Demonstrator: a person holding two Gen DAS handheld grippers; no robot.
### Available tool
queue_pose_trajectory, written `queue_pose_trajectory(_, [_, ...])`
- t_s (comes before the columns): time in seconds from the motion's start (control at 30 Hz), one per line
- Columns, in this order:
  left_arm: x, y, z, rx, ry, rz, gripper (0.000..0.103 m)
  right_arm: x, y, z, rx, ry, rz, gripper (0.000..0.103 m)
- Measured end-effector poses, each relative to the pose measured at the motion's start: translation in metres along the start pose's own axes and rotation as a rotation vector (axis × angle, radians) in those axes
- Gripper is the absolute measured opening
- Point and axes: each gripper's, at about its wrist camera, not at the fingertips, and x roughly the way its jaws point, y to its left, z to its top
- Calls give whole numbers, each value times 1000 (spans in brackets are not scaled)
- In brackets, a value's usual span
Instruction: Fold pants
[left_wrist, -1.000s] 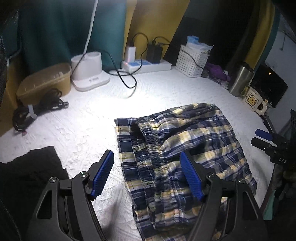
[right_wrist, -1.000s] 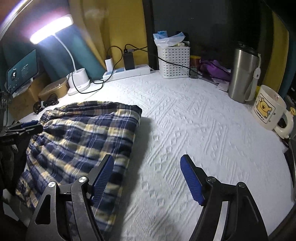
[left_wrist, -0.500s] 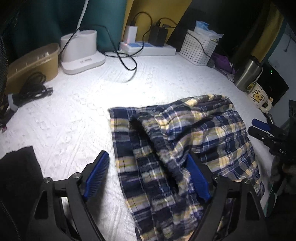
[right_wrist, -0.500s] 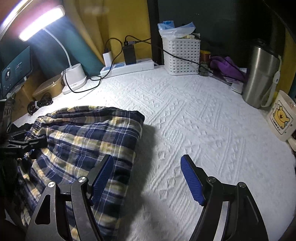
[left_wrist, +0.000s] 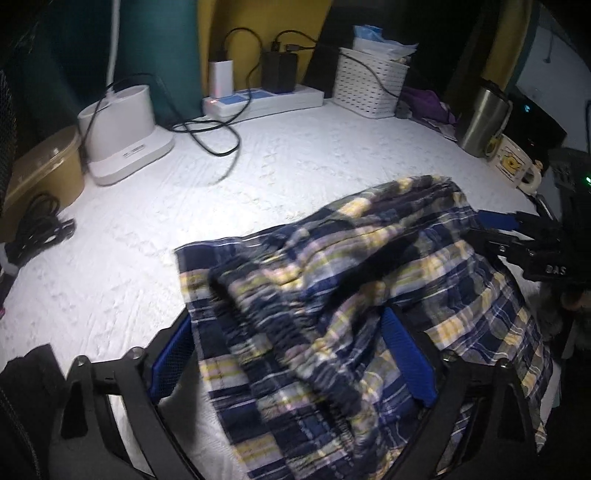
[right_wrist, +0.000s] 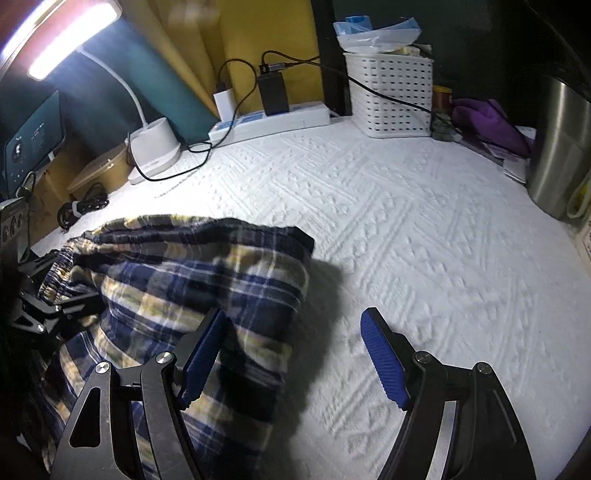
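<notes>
Left wrist view: soft, limp plaid pants (left_wrist: 354, 295) bunch at table's near edge; both jaws apart, unclamped; grasp the elastic waistband (left_wrist: 280, 328)

left gripper (left_wrist: 291, 354) opened wider and sank, its fingers (left_wrist: 406, 362) now straddling the pants (left_wrist: 332, 295) waistband

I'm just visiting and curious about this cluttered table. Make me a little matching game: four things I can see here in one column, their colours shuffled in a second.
Things:
1. pants
2. basket
3. tumbler
4. gripper pads

Colours:
a. shiny steel
b. bright blue
c. navy, yellow and white plaid
d. white

Pairs: 1-c, 2-d, 3-a, 4-b
</notes>
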Motion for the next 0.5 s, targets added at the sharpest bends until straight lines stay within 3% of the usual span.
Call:
queue_pose_trajectory(0.1, [0, -9, 4, 23, -14, -34, 62, 5, 4, 4, -5, -5, 26, 77])
queue_pose_trajectory(0.27, [-1, -16, 6, 45, -22, -39, 49, 11, 14, 8, -38, -4, 79, 76])
queue_pose_trajectory(0.33, [-4, -16, 6, 47, -26, -51, 43, 14, 20, 9, -55, -1, 94, 64])
queue_pose_trajectory(0.43, [-7, -22, 6, 67, -36, -43, 38, 15, 27, 10, -75, -2, 80, 55])
queue_pose_trajectory(0.5, [-9, -24, 6, 74, -43, -40, 37, 13, 28, 10, -69, -10, 79, 36])
